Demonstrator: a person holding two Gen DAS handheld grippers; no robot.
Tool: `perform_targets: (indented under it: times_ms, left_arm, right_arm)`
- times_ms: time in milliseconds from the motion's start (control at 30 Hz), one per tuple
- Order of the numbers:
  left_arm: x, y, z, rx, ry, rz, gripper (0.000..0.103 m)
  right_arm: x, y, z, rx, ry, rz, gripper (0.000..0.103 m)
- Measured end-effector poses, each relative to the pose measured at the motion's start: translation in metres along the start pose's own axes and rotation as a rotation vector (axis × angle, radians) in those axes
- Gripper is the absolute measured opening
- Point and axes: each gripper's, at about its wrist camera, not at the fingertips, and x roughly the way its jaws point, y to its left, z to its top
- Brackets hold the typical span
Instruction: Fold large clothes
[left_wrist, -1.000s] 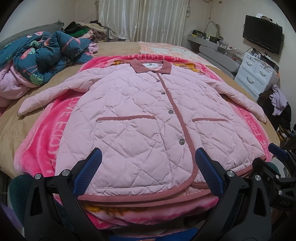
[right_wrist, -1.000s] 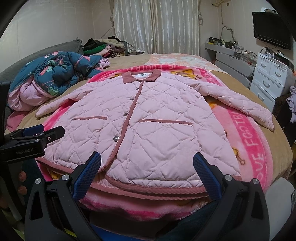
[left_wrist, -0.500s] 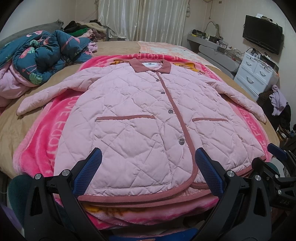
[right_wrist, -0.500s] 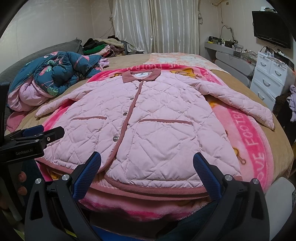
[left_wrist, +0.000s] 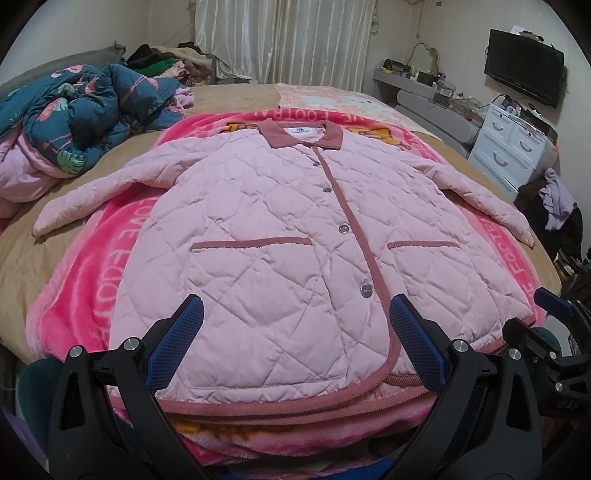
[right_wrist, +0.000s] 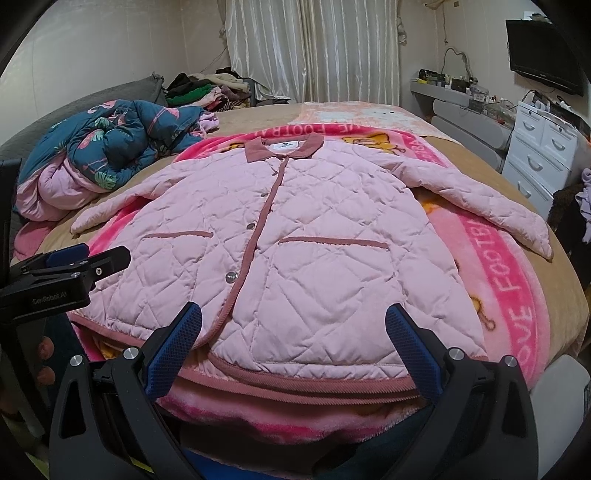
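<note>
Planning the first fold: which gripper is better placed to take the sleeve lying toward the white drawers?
Right, probably. The right gripper hovers open over the jacket hem on that side, and that sleeve lies nearer it; the left gripper faces the other half.

- A wide bed (left_wrist: 236, 96) with a tan cover carries everything.
- A bright pink blanket (left_wrist: 88, 280) with white lettering lies spread across its near half.
- A bunched teal flamingo-print quilt (left_wrist: 79, 110) sits at the far left.
- A heap of mixed clothes (right_wrist: 207, 88) lies near the curtains.
- A pale patterned cloth (left_wrist: 332, 101) lies flat beyond the blanket.
</note>
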Motion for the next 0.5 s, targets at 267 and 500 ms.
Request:
perform_targets:
  times_ms: [267, 500]
  left_arm:
    - [0.006, 0.004, 0.010, 0.000, -0.001, 0.006, 0.094]
    - [0.014, 0.005, 0.021, 0.004, -0.005, -0.003, 0.094]
  right_arm:
    - [0.006, -0.003, 0.014, 0.000, -0.012, 0.003, 0.099]
    - [0.013, -0.006, 0.030, -0.004, -0.016, 0.003, 0.099]
